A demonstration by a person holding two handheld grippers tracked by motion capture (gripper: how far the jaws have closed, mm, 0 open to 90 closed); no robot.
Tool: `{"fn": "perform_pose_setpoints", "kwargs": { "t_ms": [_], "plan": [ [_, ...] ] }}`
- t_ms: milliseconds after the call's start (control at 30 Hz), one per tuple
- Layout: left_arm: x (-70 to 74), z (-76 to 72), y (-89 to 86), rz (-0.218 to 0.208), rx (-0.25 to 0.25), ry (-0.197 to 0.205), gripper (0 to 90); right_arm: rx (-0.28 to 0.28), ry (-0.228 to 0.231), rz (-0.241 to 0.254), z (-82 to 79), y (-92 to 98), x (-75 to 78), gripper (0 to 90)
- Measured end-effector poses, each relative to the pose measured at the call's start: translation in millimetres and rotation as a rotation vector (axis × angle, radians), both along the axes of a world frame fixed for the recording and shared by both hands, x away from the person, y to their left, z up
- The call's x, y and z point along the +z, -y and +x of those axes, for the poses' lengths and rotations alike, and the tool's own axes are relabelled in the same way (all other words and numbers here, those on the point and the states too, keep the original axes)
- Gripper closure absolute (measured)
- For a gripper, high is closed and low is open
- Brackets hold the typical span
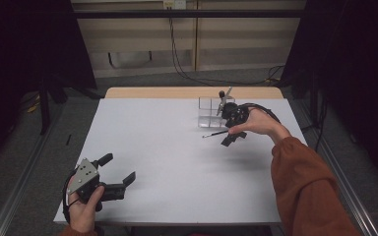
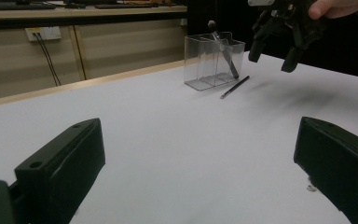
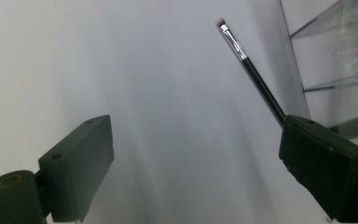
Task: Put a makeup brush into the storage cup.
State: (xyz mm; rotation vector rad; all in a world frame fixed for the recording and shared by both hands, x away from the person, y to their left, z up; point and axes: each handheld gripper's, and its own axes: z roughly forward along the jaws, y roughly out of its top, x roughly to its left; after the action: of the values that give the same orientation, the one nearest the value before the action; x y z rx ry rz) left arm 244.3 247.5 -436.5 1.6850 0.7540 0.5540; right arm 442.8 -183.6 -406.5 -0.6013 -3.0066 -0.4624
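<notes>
The right gripper [image 1: 233, 133] hangs with its two matte black jaws spread wide and nothing between them, just above one slim black-handled brush [image 3: 251, 65] that lies flat on the white table [image 1: 167, 162], its silver ferrule and small pale tip pointing to about nine o'clock. Just beyond, toward twelve o'clock, stands one clear plastic organiser [image 1: 209, 112] with square compartments, a second, longer brush [image 2: 223, 46] leaning inside it. Down at seven o'clock the left gripper [image 1: 118, 169] rests wide open and empty; I can read no writing anywhere.
</notes>
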Motion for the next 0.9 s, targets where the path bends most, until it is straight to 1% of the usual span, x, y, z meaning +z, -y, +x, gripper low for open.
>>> {"fn": "perform_pose_setpoints", "kwargs": {
  "t_ms": [33, 133, 167, 200, 233, 300, 367, 400, 467, 633, 667, 700, 733, 800, 833, 900],
  "plan": [
    [-0.1, 0.1, -0.1, -0.001, -0.001, 0.000, 1.9, 0.008, -0.005, -0.013, 0.5, -2.7, -2.0, 10.5],
    [0.0, 0.0, -0.3, -0.001, -0.001, -0.001, 1.9, 0.017, -0.014, -0.017, 0.6, -8.3, -6.1, 12.4],
    [0.0, 0.0, -0.2, 0.000, -0.002, -0.001, 1.9, 0.031, -0.007, -0.020, 1.5, -9.7, -7.2, 13.1],
    [0.0, 0.0, -0.2, 0.000, -0.002, -0.001, 1.9, 0.035, -0.016, -0.030, 2.0, -11.4, -8.1, 13.2],
    [0.0, 0.1, -0.1, -0.002, -0.004, -0.001, 1.9, 0.046, -0.007, -0.038, 3.0, -13.3, -9.9, 15.3],
    [0.0, 0.0, 0.0, -0.002, -0.004, -0.001, 1.9, 0.056, -0.017, -0.050, 4.1, -16.1, -11.4, 20.7],
    [-0.1, 0.2, 0.1, -0.003, -0.006, -0.001, 1.9, 0.069, -0.013, -0.046, 5.9, -19.4, -12.4, 24.7],
    [-0.2, 0.4, 0.0, -0.002, -0.007, 0.000, 1.9, 0.071, -0.002, -0.043, 6.6, -21.4, -13.0, 25.5],
    [-0.3, 0.4, 0.0, -0.003, -0.007, -0.001, 1.9, 0.078, 0.004, -0.051, 8.4, -25.7, -15.4, 28.4],
    [-0.4, 0.6, 0.0, -0.006, -0.009, -0.002, 1.9, 0.091, 0.002, -0.082, 16.9, -33.3, -24.2, 28.4],
    [-0.4, 0.8, -0.1, -0.006, -0.011, -0.001, 1.9, 0.088, 0.008, -0.081, 18.6, -34.7, -25.4, 28.1],
    [-0.4, 0.8, 0.0, -0.006, -0.010, -0.001, 1.9, 0.088, 0.004, -0.076, 20.4, -36.0, -26.5, 28.1],
    [-0.4, 0.9, -0.1, -0.006, -0.011, -0.001, 1.9, 0.090, 0.016, -0.084, 22.0, -38.2, -27.9, 28.2],
    [-0.5, 0.6, -0.4, -0.007, -0.013, -0.003, 1.9, 0.105, 0.010, -0.098, 24.0, -41.0, -29.3, 28.4],
    [-0.5, 0.6, -0.4, -0.007, -0.014, -0.003, 1.9, 0.107, 0.010, -0.087, 25.0, -42.2, -31.1, 28.8],
    [-0.6, 0.8, -0.8, -0.011, -0.014, -0.004, 1.9, 0.107, 0.014, -0.094, 26.4, -42.9, -33.4, 30.7]
  ]
}}
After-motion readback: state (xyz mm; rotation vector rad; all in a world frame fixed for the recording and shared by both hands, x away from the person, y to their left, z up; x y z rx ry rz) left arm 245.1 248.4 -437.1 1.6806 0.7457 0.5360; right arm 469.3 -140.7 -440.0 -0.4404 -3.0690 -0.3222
